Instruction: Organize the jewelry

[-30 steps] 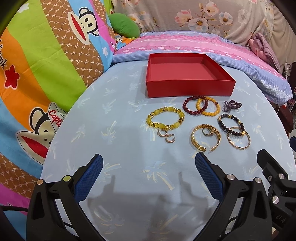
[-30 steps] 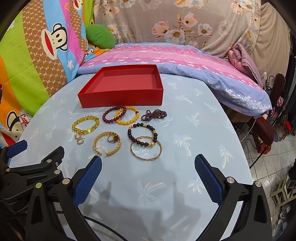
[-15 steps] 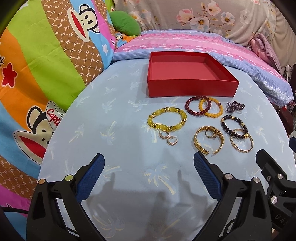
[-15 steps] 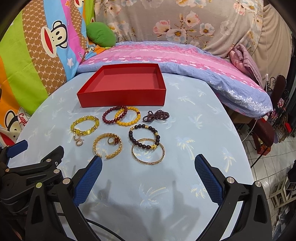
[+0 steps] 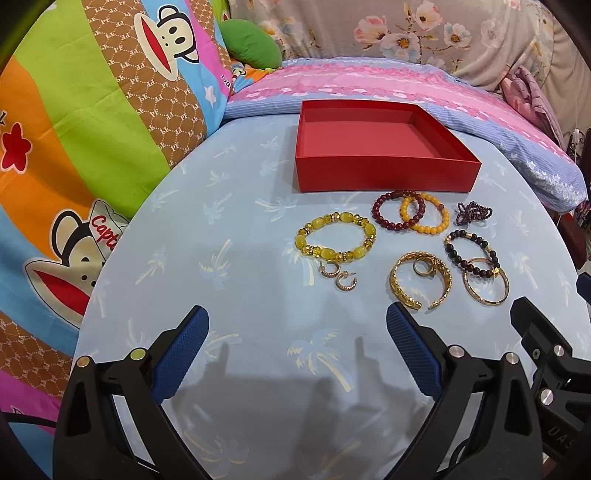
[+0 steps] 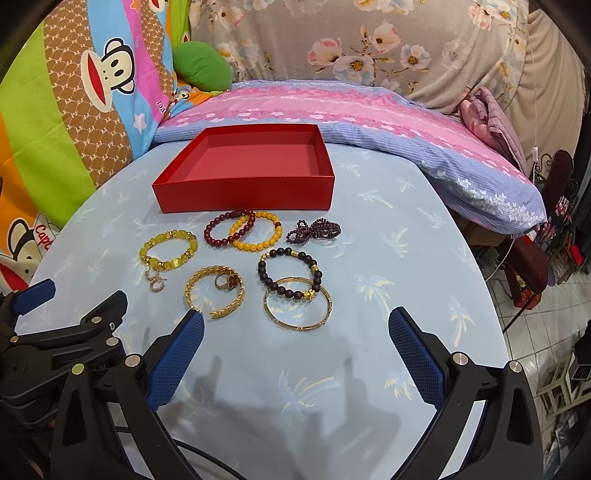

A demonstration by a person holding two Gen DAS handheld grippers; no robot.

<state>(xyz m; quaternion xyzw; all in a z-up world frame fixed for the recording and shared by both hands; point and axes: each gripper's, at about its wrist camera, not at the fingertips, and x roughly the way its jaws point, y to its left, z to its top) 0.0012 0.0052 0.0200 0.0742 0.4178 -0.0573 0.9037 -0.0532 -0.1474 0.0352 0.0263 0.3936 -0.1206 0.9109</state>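
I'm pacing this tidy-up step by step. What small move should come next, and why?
Probably ease the right gripper forward and down over the plain gold bangle. Both grippers are open and hold nothing, the red box has nothing in it, and all the jewelry lies on the blue cloth. That bangle lies nearest, roughly between the right gripper's fingers, though the dark bead bracelet overlaps its far edge.

Monkey-print quilt [image 5: 92, 110], green cushion [image 6: 202, 62], pink striped pillow [image 6: 332, 107], floral cloth [image 5: 406, 33]
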